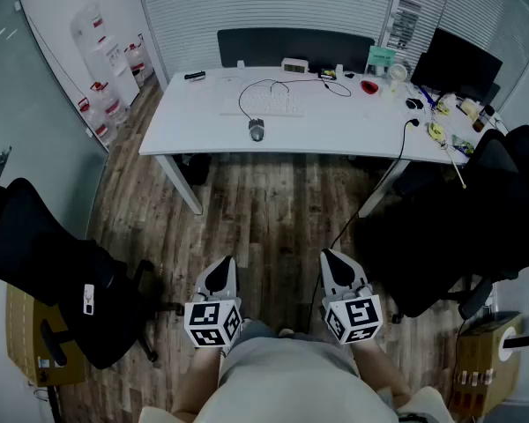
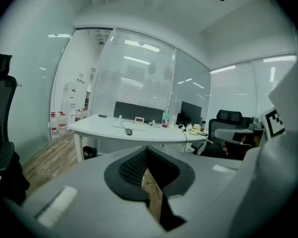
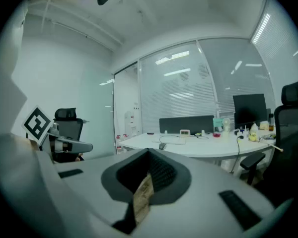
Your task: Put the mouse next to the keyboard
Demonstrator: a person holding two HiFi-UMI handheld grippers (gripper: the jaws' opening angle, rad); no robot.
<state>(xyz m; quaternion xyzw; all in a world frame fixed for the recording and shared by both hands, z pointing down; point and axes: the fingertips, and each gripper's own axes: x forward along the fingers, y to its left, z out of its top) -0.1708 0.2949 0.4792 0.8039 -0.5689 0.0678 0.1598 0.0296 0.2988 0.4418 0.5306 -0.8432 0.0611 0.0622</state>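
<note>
A grey corded mouse (image 1: 257, 129) lies near the front edge of the white desk (image 1: 194, 130), just in front of a white keyboard (image 1: 263, 104). Both show small and far off in the left gripper view, mouse (image 2: 128, 131), and in the right gripper view, mouse (image 3: 162, 146). My left gripper (image 1: 220, 274) and right gripper (image 1: 335, 264) are held side by side close to my body, well short of the desk, over the wooden floor. Both are shut with nothing between their jaws.
A black office chair (image 1: 62, 280) stands at my left, another black chair (image 1: 463, 236) at my right. The desk's right end holds a monitor (image 1: 454, 64), cables and several small items. Water bottles (image 1: 106, 86) stand by the left wall.
</note>
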